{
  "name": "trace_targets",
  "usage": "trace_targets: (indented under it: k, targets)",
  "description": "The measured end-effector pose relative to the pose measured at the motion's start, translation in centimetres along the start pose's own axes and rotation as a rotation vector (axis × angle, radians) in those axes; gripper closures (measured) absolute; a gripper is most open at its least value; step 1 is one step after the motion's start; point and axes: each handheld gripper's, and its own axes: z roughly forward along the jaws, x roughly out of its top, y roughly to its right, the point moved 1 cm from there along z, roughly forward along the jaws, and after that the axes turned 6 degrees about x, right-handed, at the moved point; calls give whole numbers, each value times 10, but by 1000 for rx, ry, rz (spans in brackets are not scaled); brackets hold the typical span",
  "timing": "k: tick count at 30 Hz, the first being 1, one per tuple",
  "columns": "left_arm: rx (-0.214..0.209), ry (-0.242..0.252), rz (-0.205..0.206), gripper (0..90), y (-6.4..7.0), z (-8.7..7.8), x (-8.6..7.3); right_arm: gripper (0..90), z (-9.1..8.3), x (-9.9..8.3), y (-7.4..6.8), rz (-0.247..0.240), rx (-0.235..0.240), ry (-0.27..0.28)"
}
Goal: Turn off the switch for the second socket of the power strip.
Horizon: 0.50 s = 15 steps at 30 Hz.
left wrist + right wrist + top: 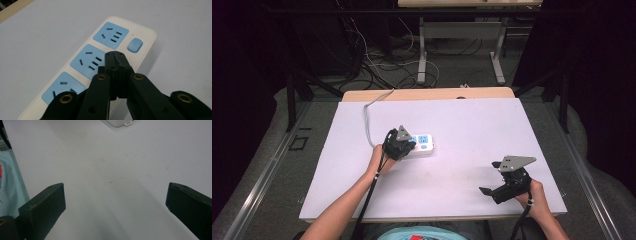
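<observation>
The power strip point(424, 144) lies flat on the white table top point(462, 130), a little left of its middle, with its grey cord point(368, 117) curling away toward the far edge. In the left gripper view the power strip point(82, 62) is cream with three blue socket faces in a row and a small blue button point(135, 45) at the far end. The left gripper point(398, 146) sits over the near end of the strip, its jaws pressed together with nothing between them, tips point(114, 55) above the edge of the middle socket; whether they touch it I cannot tell. The right gripper point(490, 192) hovers low over bare table near the front right corner, well apart from the strip, its jaws point(115, 202) spread wide and empty.
</observation>
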Motion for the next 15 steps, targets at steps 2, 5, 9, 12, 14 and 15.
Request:
trace_targets:
  k: [2,5,9,12,14,15]
  targets:
    - [13,-11,15,900,2,0,1,21,0,0,0,-2,-2,-1]
    - [20,-15,21,900,4,-1,2,22,0,0,0,-2,-1,0]
    - [28,-5,21,900,2,-3,4,22,2,0,0,4,-13,17]
    - [28,-12,26,900,2,-3,4,22,2,0,0,2,-14,24]
    - [29,-9,25,900,2,-3,4,22,2,0,0,3,-14,23]
    - [29,-10,24,900,2,-3,4,22,2,0,0,3,-14,16]
